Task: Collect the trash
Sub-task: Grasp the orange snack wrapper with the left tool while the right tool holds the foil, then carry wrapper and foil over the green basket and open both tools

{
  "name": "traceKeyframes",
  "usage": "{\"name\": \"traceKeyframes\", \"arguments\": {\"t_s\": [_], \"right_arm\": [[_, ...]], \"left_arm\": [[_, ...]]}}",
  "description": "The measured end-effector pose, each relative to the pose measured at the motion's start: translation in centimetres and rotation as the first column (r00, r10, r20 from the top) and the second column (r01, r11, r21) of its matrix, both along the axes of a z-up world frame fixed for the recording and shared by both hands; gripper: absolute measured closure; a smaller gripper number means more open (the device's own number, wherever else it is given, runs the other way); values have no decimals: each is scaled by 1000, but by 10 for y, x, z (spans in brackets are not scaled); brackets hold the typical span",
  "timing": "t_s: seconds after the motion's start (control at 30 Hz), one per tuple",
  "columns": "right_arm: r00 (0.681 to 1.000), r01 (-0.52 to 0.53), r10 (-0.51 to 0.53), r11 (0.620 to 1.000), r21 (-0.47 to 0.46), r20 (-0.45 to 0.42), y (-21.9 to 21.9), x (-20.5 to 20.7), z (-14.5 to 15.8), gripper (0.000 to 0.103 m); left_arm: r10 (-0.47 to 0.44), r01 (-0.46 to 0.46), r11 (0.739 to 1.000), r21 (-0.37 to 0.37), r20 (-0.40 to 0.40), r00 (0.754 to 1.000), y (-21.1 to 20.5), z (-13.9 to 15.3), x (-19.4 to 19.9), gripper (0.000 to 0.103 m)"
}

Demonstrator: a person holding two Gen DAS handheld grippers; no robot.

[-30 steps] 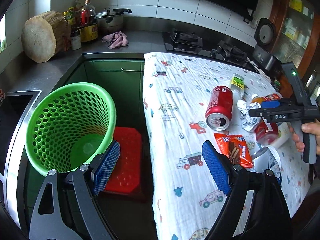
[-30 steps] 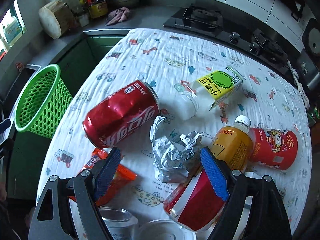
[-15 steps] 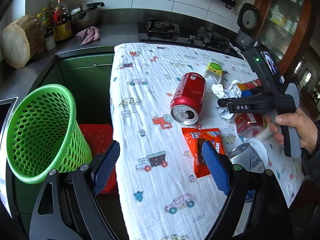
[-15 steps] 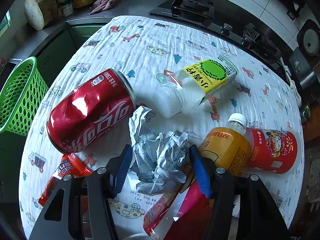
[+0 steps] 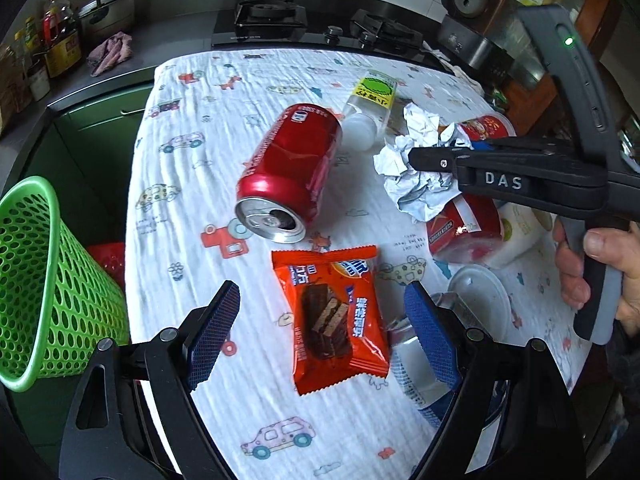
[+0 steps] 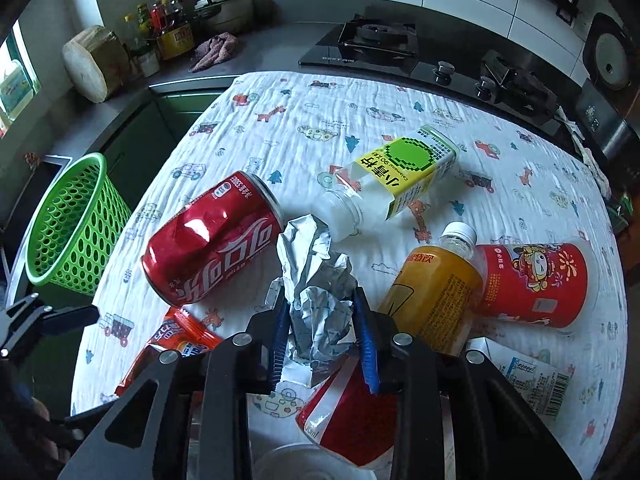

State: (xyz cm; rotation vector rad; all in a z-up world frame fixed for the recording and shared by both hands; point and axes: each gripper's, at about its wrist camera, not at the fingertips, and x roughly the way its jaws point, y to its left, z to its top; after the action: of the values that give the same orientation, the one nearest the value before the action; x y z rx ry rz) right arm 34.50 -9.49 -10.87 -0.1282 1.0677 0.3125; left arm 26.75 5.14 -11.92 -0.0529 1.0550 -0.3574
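My right gripper (image 6: 322, 340) is shut on a crumpled silver-white wrapper (image 6: 316, 280), lifted slightly above the printed cloth; it also shows in the left wrist view (image 5: 416, 168), where the right gripper (image 5: 432, 158) clamps it. My left gripper (image 5: 324, 332) is open and empty, its pads on either side of an orange snack packet (image 5: 336, 316). A dented red cola can (image 5: 292, 168) lies beyond the packet. The green mesh basket (image 5: 36, 280) stands off the table's left edge; it also shows in the right wrist view (image 6: 68, 224).
On the table (image 6: 304, 120) lie a yellow-labelled clear bottle (image 6: 400, 176), an orange juice bottle (image 6: 436, 288), a red printed cup (image 6: 532, 284), another red cup (image 6: 352, 420), a white lid (image 5: 476, 292) and a silver can (image 5: 416, 368). A stove (image 6: 376, 40) sits behind.
My right gripper closed on the crumpled wrapper and raised it a little. My left gripper swung from the green basket over to the table, above the orange snack packet.
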Motion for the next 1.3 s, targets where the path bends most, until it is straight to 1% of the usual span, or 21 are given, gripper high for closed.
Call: {"name": "traceKeyframes", "arguments": {"t_s": [0.03, 0.17, 0.43, 0.53, 0.6, 0.67, 0.77, 0.8, 1.07, 1.2, 1.3], "right_arm": [[1000, 2, -2, 1000, 20, 3, -2, -3, 3, 73], [1000, 5, -6, 998, 69, 24, -10, -11, 18, 73], [998, -3, -4, 994, 113, 68, -24, -27, 42, 73], [997, -10, 1, 993, 116, 80, -25, -32, 48, 73], [996, -14, 4, 993, 121, 87, -24, -35, 51, 73], [995, -20, 8, 992, 125, 94, -22, -37, 54, 73], [995, -26, 13, 991, 134, 100, -21, -41, 57, 73], [995, -29, 15, 990, 136, 102, -20, -42, 58, 73], [994, -60, 43, 985, 164, 105, -9, -50, 62, 73], [992, -83, 65, 982, 171, 109, 0, -52, 66, 73], [990, -104, 84, 978, 180, 116, 10, -52, 70, 73]], "left_arm": [[-5, 5, 1000, 11, -10, 1000, -5, -3, 3, 20], [-16, 17, 1000, 15, -51, 999, -14, -14, 12, 20], [-5, 8, 1000, 19, -110, 994, -23, -30, 24, 21], [2, -1, 1000, 6, -133, 991, -24, -34, 26, 28], [5, -6, 1000, -6, -146, 989, -23, -37, 28, 39], [13, -16, 1000, -14, -155, 988, -22, -39, 30, 43], [23, -27, 999, -26, -143, 989, -20, -36, 28, 52], [27, -32, 999, -34, -141, 990, -17, -34, 27, 53], [54, -58, 996, -66, -61, 997, 7, -8, 4, 56], [94, -93, 993, -65, 3, 996, 29, 13, -10, 56], [145, -142, 989, -51, 65, 987, 54, 33, -20, 57]]}}
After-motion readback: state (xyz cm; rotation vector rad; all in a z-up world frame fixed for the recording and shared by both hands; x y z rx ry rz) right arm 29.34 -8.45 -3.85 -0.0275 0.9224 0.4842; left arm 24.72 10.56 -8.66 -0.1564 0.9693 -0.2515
